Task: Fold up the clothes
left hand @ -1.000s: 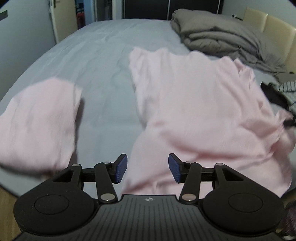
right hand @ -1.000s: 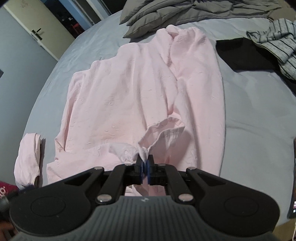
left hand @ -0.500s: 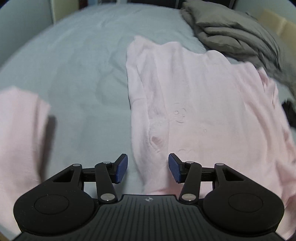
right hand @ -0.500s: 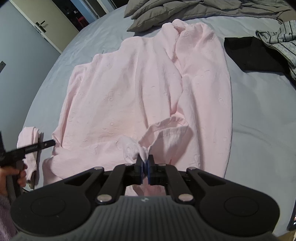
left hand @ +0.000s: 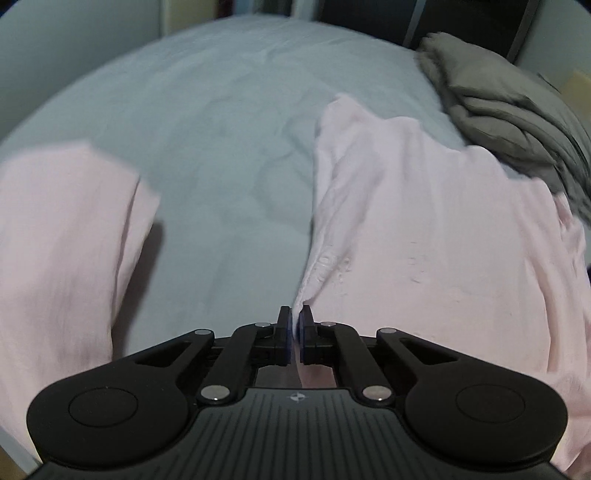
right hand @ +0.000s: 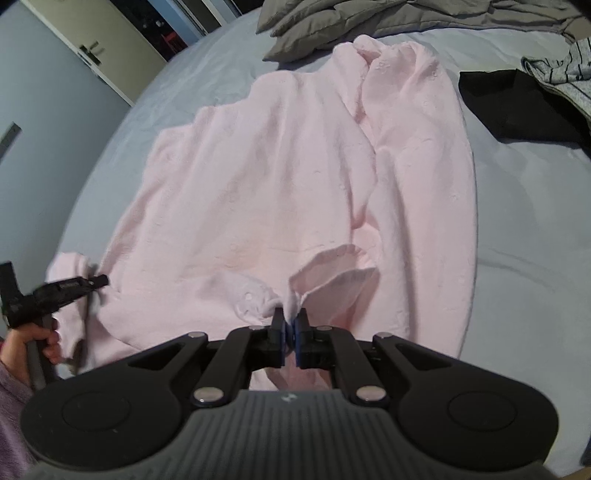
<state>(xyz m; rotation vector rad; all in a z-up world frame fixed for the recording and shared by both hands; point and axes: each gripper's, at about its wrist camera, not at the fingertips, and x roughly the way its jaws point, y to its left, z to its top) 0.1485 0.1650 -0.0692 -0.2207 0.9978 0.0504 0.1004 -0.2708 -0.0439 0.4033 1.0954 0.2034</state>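
Left wrist view: the left gripper [left hand: 294,325] has its jaws clamped on the near edge of the pink garment [left hand: 424,229], which lies spread on the bed [left hand: 207,122]; the bite looks thin, so a pull could slip it free. Right wrist view: the right gripper [right hand: 290,326] pinches a bunched fold of the garment; uneven lifting could drag it askew toward the black cloth [right hand: 517,107].

Bed [right hand: 535,258]: bears all items. Garment [right hand: 277,192]: spread across the bed's middle, near edge toward the cameras. Second folded piece [left hand: 62,258]: on the bed left of the garment, apart from it. Heaped duvet [right hand: 388,22]: at the far end, just behind the garment. Dark cloth [right hand: 517,107] and striped cloth [right hand: 569,74]: right of the garment, striped cloth overlapping the dark one.
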